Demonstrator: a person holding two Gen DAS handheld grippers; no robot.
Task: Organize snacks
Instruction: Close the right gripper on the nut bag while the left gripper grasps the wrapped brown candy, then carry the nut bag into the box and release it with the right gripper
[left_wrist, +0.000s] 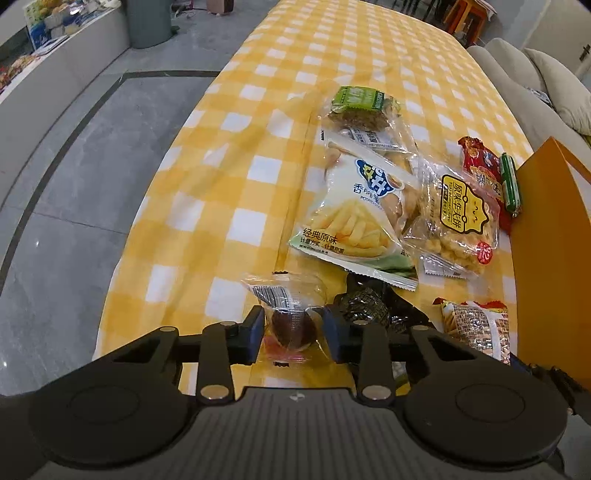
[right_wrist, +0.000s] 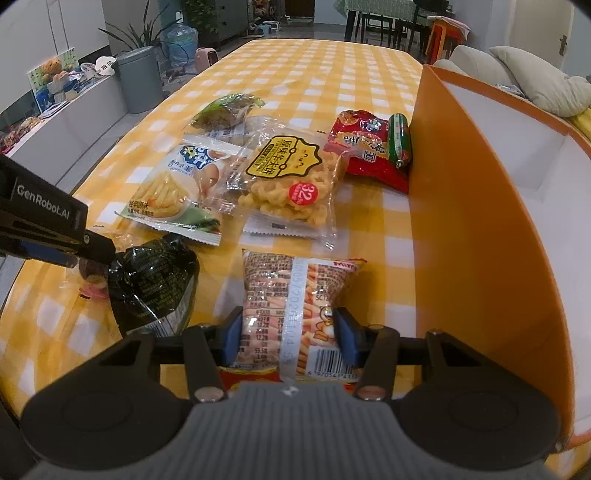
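Snack packets lie on a yellow checked tablecloth (left_wrist: 236, 155) beside an orange box (right_wrist: 480, 229). My left gripper (left_wrist: 293, 332) is shut on a clear packet with a dark round snack (left_wrist: 291, 328) at the near table edge. My right gripper (right_wrist: 290, 334) is shut on a stick-biscuit packet (right_wrist: 295, 295), just left of the orange box wall. A black foil packet (right_wrist: 155, 284) lies between the two grippers. Beyond lie a potato-fries bag (right_wrist: 173, 192), a waffle-biscuit packet (right_wrist: 288, 181), a red packet (right_wrist: 365, 151), a green sausage (right_wrist: 399, 140) and a green-labelled packet (right_wrist: 225, 110).
The orange box stands open on the right, its white inside (right_wrist: 524, 155) showing. The table's left edge (left_wrist: 155, 206) drops to a grey floor. A sofa with cushions (left_wrist: 546, 85) sits at the far right; a grey bin (right_wrist: 140, 77) stands at the far left.
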